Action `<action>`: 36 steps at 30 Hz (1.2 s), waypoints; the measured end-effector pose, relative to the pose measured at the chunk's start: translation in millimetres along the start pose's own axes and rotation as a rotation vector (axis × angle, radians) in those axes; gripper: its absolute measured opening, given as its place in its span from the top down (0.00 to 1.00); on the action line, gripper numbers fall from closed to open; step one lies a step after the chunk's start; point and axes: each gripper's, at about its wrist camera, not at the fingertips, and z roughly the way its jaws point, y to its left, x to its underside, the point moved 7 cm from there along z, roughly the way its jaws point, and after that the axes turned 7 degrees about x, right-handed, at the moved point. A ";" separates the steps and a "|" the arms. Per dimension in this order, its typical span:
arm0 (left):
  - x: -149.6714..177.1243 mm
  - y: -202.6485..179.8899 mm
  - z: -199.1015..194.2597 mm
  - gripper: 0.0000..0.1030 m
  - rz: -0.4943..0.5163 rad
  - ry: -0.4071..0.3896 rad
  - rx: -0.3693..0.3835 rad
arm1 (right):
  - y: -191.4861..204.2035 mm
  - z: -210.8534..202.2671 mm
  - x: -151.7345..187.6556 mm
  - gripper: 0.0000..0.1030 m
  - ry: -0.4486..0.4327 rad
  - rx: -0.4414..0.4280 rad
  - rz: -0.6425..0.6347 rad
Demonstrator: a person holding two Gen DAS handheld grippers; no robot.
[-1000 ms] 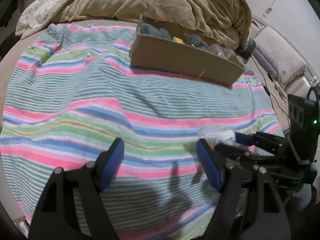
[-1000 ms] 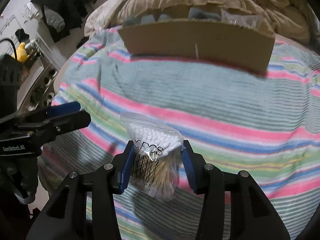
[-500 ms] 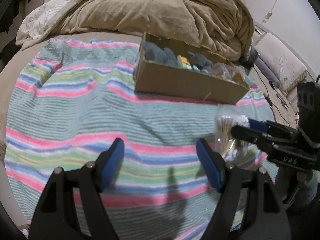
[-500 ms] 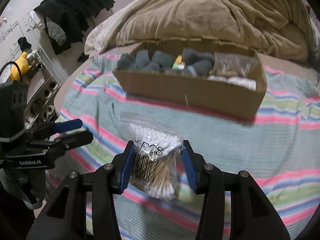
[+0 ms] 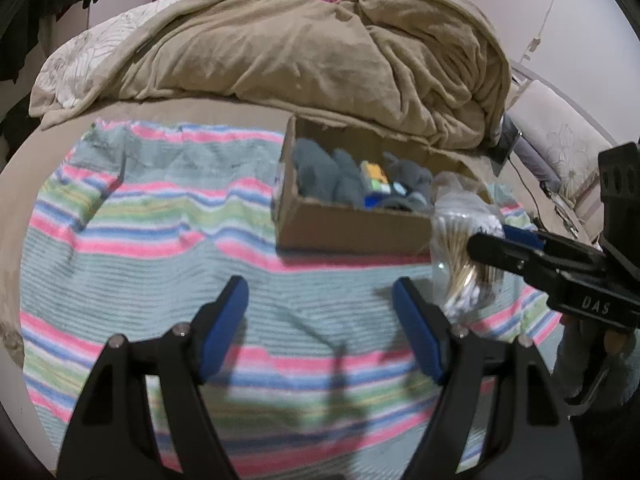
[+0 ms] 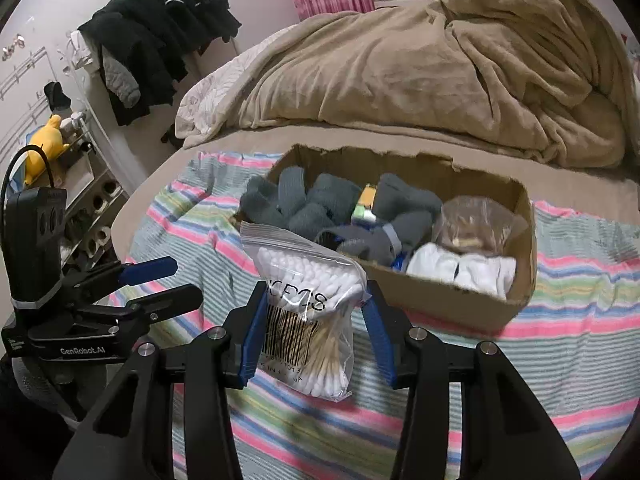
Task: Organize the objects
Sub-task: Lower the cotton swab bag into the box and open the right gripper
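Observation:
My right gripper (image 6: 314, 334) is shut on a clear zip bag of cotton swabs (image 6: 310, 320) and holds it in the air in front of an open cardboard box (image 6: 436, 304). The box holds grey socks (image 6: 304, 204), a white cloth (image 6: 464, 270) and a clear bag (image 6: 476, 222). In the left wrist view the swab bag (image 5: 464, 256) hangs at the right, near the box (image 5: 352, 224). My left gripper (image 5: 320, 320) is open and empty above the striped towel (image 5: 160, 240).
A rumpled tan blanket (image 5: 320, 60) lies behind the box. Black clothes (image 6: 160, 40) hang at the far left, above a shelf with a yellow toy (image 6: 42, 146). The bed edge drops off to the left and right.
Both grippers have risen and tilted up, so the box interior now shows. The swab bag stays clamped in the right gripper and has moved closer to the box.

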 end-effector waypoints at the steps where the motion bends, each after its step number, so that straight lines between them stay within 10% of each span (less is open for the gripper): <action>1: -2.7 0.2 0.4 0.26 0.002 -0.004 0.000 | -0.3 0.4 -3.3 0.53 -0.004 0.001 -0.001; 19: -52.5 20.3 2.7 0.26 0.019 -0.086 -0.032 | -0.4 26.6 -82.4 0.53 -0.085 0.019 -0.054; 36: -50.5 35.1 35.0 0.26 -0.003 -0.036 -0.042 | -31.5 107.2 -53.5 0.52 0.037 0.122 0.003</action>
